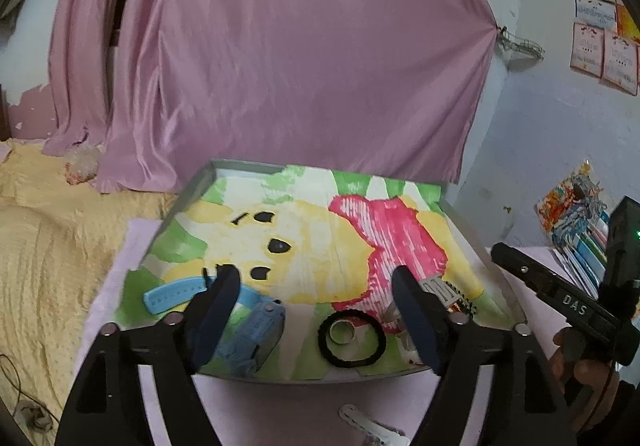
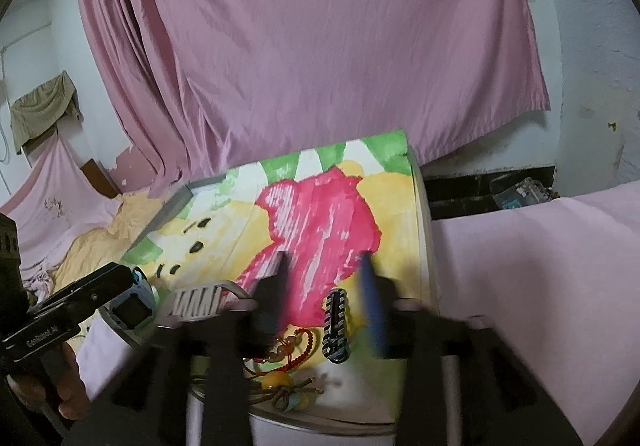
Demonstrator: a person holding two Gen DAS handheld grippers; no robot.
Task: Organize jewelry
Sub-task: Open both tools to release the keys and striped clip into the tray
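Observation:
A metal tray (image 1: 472, 234) lined with a bright cartoon cloth holds the jewelry. In the left wrist view, a light blue watch (image 1: 248, 326) lies under my left gripper's (image 1: 314, 272) left finger. A black hair tie (image 1: 352, 338) rings a metal ring (image 1: 342, 330), with a silver clip (image 1: 436, 288) to the right. That gripper is open and holds nothing. In the right wrist view, my right gripper (image 2: 325, 262) is blurred and open. A black patterned bracelet (image 2: 336, 326) lies flat between its fingers, untouched. A red cord with beads (image 2: 298, 346) lies beside it.
A white hair clip (image 1: 372, 426) lies on the pink cloth in front of the tray. A pink curtain (image 1: 280, 45) hangs behind. A yellow blanket (image 1: 48, 246) is on the left and a stack of books (image 1: 576, 230) on the right. A hand (image 1: 580, 366) grips the other tool.

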